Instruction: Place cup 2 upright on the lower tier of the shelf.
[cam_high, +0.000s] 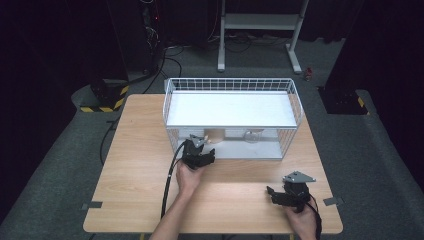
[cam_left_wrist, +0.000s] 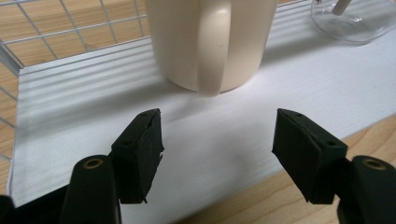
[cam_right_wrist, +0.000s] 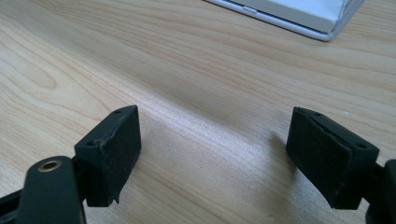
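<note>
In the left gripper view the top edge cuts off the cream mug (cam_left_wrist: 210, 44) above its handle, and the clear glass vessel (cam_left_wrist: 352, 21) is cropped at the corner. From above, the rack's upper shelf (cam_high: 230, 109) hides most of both; the small red thing (cam_high: 308, 74) on the floor is too small to tell.

Both grippers are matte black: the left gripper (cam_high: 198, 154) trails a black cable, the right gripper (cam_high: 291, 192) carries a grey three-cornered plate. Blocky padded jaws, brass-ringed screw holes. Forearms bare, no sleeves.
</note>
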